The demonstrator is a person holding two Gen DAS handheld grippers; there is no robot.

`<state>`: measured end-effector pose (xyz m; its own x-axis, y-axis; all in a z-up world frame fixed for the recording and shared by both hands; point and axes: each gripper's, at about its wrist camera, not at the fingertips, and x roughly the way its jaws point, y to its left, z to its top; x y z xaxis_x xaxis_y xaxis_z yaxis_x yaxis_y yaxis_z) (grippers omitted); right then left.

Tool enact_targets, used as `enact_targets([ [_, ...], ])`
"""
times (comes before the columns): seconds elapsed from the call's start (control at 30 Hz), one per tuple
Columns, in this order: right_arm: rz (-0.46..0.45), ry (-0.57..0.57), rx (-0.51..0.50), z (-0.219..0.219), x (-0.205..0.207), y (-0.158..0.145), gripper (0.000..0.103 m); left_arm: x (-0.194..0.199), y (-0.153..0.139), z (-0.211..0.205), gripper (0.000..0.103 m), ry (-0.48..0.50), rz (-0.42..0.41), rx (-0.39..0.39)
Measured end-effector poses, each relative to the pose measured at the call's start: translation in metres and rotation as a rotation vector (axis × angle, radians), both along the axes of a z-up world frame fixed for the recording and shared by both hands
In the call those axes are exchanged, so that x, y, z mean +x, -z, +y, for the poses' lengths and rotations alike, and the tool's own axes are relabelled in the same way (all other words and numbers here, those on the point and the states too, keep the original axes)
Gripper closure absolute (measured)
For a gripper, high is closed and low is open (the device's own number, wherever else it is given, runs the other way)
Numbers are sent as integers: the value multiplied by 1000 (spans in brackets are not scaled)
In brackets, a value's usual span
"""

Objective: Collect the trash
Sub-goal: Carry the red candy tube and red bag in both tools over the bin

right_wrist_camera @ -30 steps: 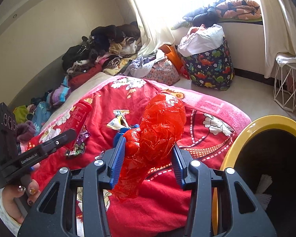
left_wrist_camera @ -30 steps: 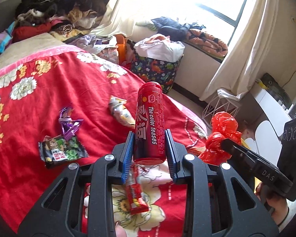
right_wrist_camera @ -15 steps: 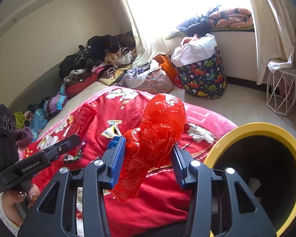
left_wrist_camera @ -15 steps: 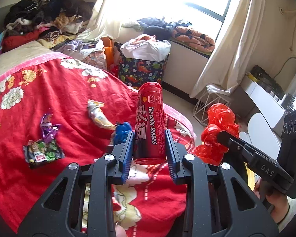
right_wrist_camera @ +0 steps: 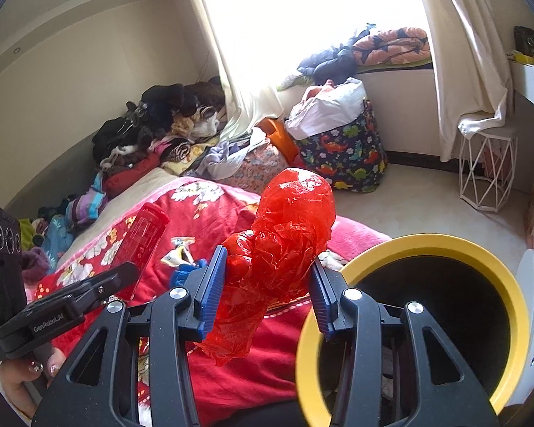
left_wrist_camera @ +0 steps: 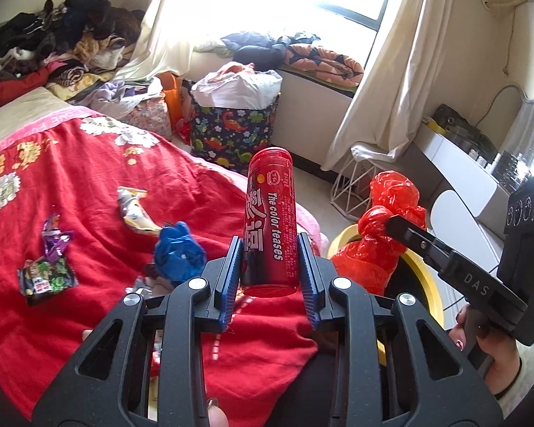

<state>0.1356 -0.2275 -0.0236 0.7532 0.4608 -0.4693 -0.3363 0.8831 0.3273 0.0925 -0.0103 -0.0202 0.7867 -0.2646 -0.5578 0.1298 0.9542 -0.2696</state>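
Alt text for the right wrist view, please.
The right gripper clamps a crumpled red plastic bag beside the open yellow-rimmed bin. Behind lies a red floral blanket, with the left gripper holding a red can.

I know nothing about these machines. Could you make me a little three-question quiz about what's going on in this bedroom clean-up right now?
1. True or false: the left tongs are shut on a tall red can.
2. Multiple choice: what do the right tongs grip? A) a blue wrapper B) a crumpled red plastic bag C) a white sock
3. Fill in: the bin beside the bed has a rim of what colour?

Key
1. True; the can stands upright between the blue pads.
2. B; the crumpled blue wrapper lies on the red blanket.
3. Yellow; the bag is just left of the rim, not yet inside.
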Motion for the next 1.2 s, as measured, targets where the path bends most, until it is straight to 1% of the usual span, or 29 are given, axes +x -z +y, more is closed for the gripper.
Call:
enact_targets([
  [0.37,-10,71,11,-30,-6,-2,61,0,-3,-27,79,47,-13,-4],
  [1.0,-36,179,16,-75,-15,-3,61,0,-9,-66,79,116,-26,16],
  [1.2,-31,216,22,-88,-17,1,61,1,-8,-76,79,138,-27,21],
])
